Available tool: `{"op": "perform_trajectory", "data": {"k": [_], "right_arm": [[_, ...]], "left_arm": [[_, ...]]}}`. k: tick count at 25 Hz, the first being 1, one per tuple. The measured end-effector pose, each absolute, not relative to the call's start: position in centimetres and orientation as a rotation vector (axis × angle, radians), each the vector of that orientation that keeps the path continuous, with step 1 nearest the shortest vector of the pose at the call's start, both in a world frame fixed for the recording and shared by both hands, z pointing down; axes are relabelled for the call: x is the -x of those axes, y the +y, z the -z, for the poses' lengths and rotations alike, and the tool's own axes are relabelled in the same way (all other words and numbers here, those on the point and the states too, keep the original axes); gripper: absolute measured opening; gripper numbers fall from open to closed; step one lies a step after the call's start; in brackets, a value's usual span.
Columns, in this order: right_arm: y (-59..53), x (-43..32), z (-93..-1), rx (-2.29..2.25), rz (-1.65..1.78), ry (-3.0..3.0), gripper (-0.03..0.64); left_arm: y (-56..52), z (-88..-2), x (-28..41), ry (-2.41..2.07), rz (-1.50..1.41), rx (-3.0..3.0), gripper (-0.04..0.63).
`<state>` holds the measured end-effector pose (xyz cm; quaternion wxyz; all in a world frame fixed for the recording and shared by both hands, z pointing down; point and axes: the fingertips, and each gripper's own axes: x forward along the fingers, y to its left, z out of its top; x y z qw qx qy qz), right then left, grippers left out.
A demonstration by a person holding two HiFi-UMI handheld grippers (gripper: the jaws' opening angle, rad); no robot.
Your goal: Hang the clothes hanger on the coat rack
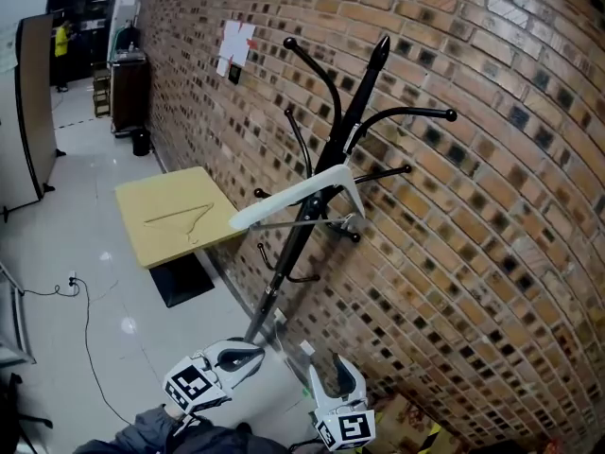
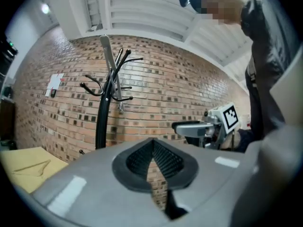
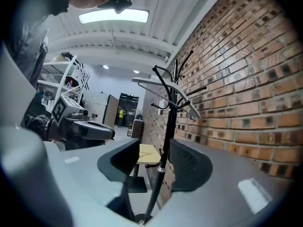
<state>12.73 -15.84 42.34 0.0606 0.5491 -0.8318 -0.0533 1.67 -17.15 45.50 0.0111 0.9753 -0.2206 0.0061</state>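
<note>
Left gripper [image 1: 253, 355] fingers closed, empty | right gripper [image 1: 334, 367] fingers apart | white hanger [image 1: 288, 197] on coat rack [image 1: 342, 135]

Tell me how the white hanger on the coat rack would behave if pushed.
The white hanger looks thick and rigid, so it probably keeps its shape. It only hangs on the coat rack, so a push may swing it or knock it off.

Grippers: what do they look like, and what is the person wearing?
Both the left gripper and right gripper have pale grey shells, black ribbed pads and a white cube with black square markers. The person's sleeve is dark grey.
</note>
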Motion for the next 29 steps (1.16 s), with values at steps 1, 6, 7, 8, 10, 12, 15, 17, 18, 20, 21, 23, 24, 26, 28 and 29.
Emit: {"op": "perform_trajectory", "data": {"k": [1, 6, 7, 8, 10, 12, 15, 17, 18, 20, 21, 23, 24, 26, 28, 29], "right_arm": [[-15.5, -12.7, -42.6, -1.659, 0.148, -2.512, 0.192], [-14.7, -12.7, -41.5, -1.675, 0.268, -2.456, 0.175], [-14.6, -12.6, -41.3, -1.669, 0.288, -2.45, 0.175], [-14.6, -12.5, -41.2, -1.664, 0.305, -2.444, 0.175], [-14.5, -12.2, -41.0, -1.661, 0.32, -2.449, 0.169], [-14.6, -12.0, -40.9, -1.662, 0.311, -2.467, 0.154], [-14.8, -11.8, -41.0, -1.656, 0.317, -2.47, 0.15], [-14.8, -11.5, -41.0, -1.65, 0.314, -2.473, 0.15], [-14.9, -11.4, -41.0, -1.647, 0.313, -2.475, 0.15], [-15.0, -11.2, -41.0, -1.639, 0.311, -2.476, 0.147], [-15.1, -11.1, -41.0, -1.635, 0.309, -2.475, 0.147], [-15.1, -10.9, -41.1, -1.629, 0.304, -2.478, 0.145], [-15.1, -10.8, -41.2, -1.626, 0.303, -2.479, 0.144], [-15.2, -10.6, -41.2, -1.619, 0.306, -2.478, 0.142], [-15.3, -10.4, -41.2, -1.614, 0.31, -2.478, 0.141], [-15.4, -10.4, -41.2, -1.612, 0.312, -2.479, 0.141]], "left_arm": [[-17.1, -46.1, -1.8, -0.684, -0.021, -3.043, 0.0], [-16.4, -47.2, -2.9, -0.686, -0.092, -3.038, 0.0], [-16.2, -47.2, -3.0, -0.683, -0.098, -3.033, 0.0], [-16.1, -47.0, -3.1, -0.685, -0.104, -3.028, 0.0], [-16.0, -47.0, -3.0, -0.692, -0.113, -3.031, 0.0], [-16.0, -47.3, -2.9, -0.696, -0.109, -3.035, 0.0], [-16.0, -47.1, -2.5, -0.713, -0.103, -3.014, 0.0], [-15.9, -47.3, -2.2, -0.718, -0.104, -3.005, 0.0], [-15.9, -47.5, -2.0, -0.718, -0.106, -3.006, 0.0], [-15.9, -47.8, -1.8, -0.723, -0.106, -3.003, 0.0], [-16.0, -47.8, -1.7, -0.726, -0.104, -3.0, 0.0], [-16.0, -47.9, -1.5, -0.73, -0.098, -2.993, 0.0], [-16.0, -48.0, -1.4, -0.731, -0.095, -2.99, 0.0], [-16.0, -48.2, -1.2, -0.734, -0.093, -2.984, 0.0], [-16.2, -48.3, -0.9, -0.74, -0.095, -2.979, 0.0], [-16.3, -48.4, -0.8, -0.743, -0.096, -2.977, 0.0]]}}
